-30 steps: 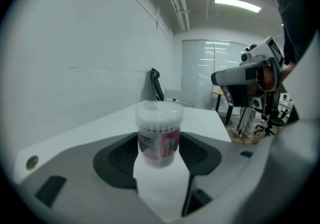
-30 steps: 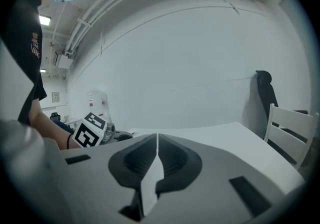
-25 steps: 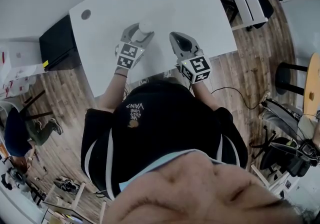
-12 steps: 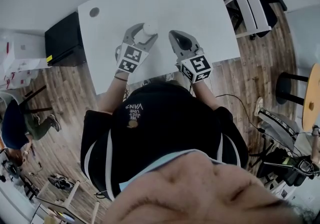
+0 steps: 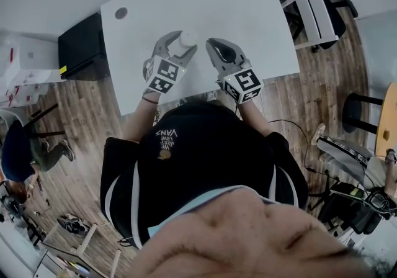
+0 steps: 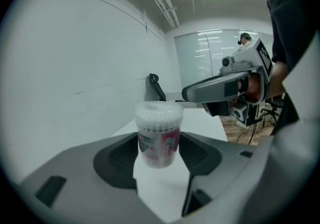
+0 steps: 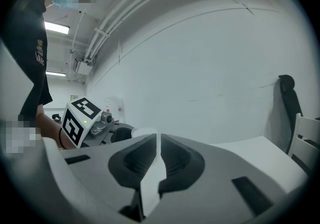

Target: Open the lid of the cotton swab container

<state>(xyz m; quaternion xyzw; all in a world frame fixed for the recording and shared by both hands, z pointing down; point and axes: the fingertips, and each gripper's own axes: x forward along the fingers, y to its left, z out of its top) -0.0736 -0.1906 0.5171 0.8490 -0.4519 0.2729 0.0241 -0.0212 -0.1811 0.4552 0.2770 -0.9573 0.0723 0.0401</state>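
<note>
The cotton swab container [image 5: 186,38] is a small clear tub with a pale lid, standing upright on the white table [image 5: 248,10]. My left gripper [image 5: 180,44] is shut on it, and in the left gripper view both pads press the sides of the container [image 6: 158,135]. My right gripper [image 5: 211,46] is shut with nothing between its jaws, just right of the container, with its tip pointing towards it. It also shows in the left gripper view as the right gripper [image 6: 186,93], level with the lid. In the right gripper view only the lid's edge [image 7: 141,131] peeks over the shut jaws.
A round hole [image 5: 121,13] is in the table's far left corner. A black cabinet [image 5: 80,47] stands left of the table and a white chair [image 5: 316,7] to its right. Wooden floor with cables lies near the person's legs.
The head view has swung slightly, so the table sits more to the right. The right gripper's tip has edged a little left towards the container. The left gripper stays around the container.
</note>
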